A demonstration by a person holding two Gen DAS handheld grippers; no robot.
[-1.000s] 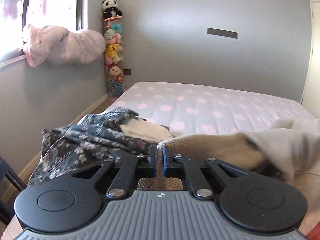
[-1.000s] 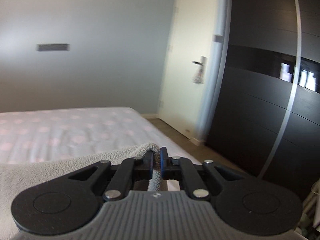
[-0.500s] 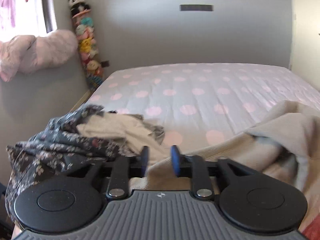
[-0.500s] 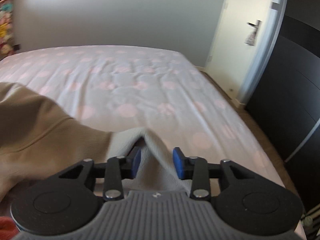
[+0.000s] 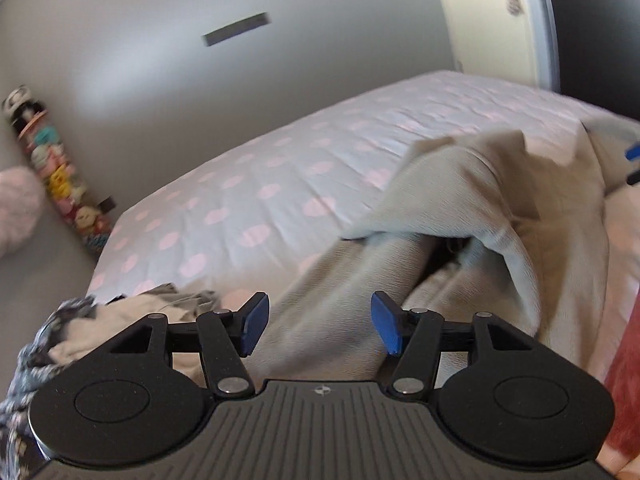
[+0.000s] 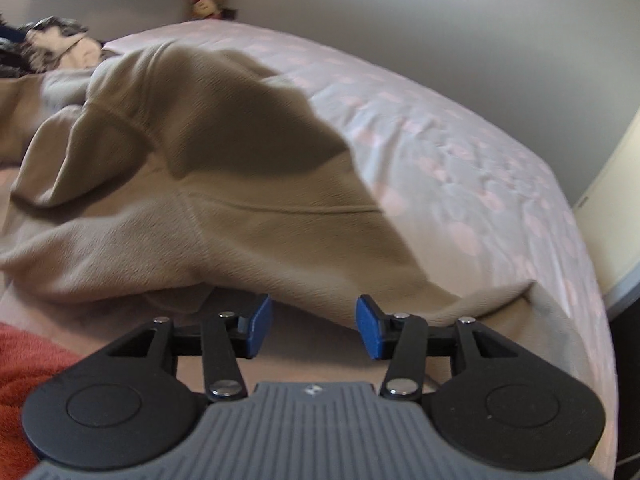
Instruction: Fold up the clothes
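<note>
On the near end of the polka-dot bed (image 5: 280, 168), a beige fleece garment (image 6: 224, 184) lies spread in a loose, rumpled heap, one part humped up and draped back over the rest so that a dark hollow shows beneath the flap. Both tools hover just above its near edge. The left gripper (image 5: 318, 326) stands wide open with nothing between its blue pads (image 5: 254, 322); the fleece runs under the gap but is not pinched. The right gripper (image 6: 314, 326) is spread just as wide and is equally empty, its pads poised over the garment's hem where a thin tail of cloth trails off toward the bed's right side.

With both pairs of fingers parted and clear of the cloth, the garment rests where it fell, and I judge it is not yet a tidy fold: the edges are uneven and one layer bulges. Whether this is a pause between two folds or a release after laying it out, the scene alone does not settle.

Toward the bed's left edge sits a jumble of other clothes (image 5: 60, 332), dark floral print mixed with something pale, kept apart from the fleece. A patch of red fabric (image 6: 24, 364) lies at the bed's near edge, beside the grippers.
</note>
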